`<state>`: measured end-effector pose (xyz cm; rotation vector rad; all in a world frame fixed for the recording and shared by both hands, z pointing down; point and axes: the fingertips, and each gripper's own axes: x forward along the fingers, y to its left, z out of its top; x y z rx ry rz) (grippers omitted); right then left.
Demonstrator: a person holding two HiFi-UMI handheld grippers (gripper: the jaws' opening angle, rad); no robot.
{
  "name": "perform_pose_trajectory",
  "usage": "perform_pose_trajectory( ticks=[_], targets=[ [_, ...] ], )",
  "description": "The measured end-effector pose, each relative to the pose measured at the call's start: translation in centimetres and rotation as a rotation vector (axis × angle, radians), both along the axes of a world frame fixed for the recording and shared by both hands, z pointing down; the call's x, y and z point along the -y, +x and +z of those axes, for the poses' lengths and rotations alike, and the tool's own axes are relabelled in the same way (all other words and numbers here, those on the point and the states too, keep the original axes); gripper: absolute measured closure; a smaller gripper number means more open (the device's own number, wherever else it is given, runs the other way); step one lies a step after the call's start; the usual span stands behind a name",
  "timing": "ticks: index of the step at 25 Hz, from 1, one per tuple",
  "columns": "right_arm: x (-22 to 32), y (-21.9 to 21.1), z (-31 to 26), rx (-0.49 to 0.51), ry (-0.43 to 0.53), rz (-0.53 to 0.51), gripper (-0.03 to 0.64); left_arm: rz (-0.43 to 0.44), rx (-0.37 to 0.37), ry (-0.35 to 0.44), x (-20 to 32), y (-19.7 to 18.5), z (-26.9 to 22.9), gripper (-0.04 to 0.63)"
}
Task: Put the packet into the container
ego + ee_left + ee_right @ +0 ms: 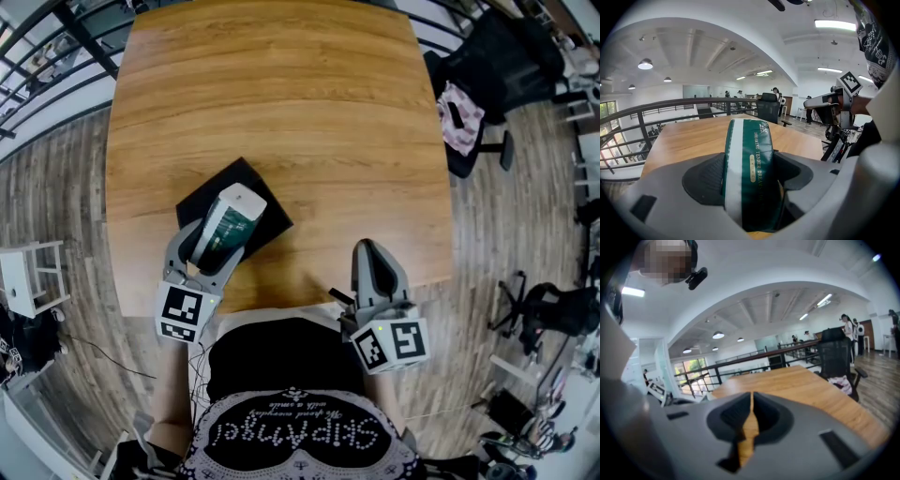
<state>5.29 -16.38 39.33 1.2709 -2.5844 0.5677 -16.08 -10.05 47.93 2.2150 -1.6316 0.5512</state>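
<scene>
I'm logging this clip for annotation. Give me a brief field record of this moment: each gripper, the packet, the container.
left gripper: shut on the green-and-white packet
right gripper: shut, empty, at the near edge of the table
packet: held over the container; contact unclear
container: black, flat, on the wooden table

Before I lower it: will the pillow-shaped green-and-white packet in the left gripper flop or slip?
Probably soft: the green-and-white packet bulges rounded between the left gripper's closed jaws. It stands past them without drooping, so it is likely well stuffed, not floppy. Its smooth-looking wrap might slip.
</scene>
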Motion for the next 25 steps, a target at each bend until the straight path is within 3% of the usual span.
perform_pose_trajectory(
  ticks=[25],
  targets=[
    [0.2,0.0,0.0,0.002,-0.007,0.001,0.577,0.120,0.045,-0.192,1.0,1.7,3.8,0.245]
  ],
)
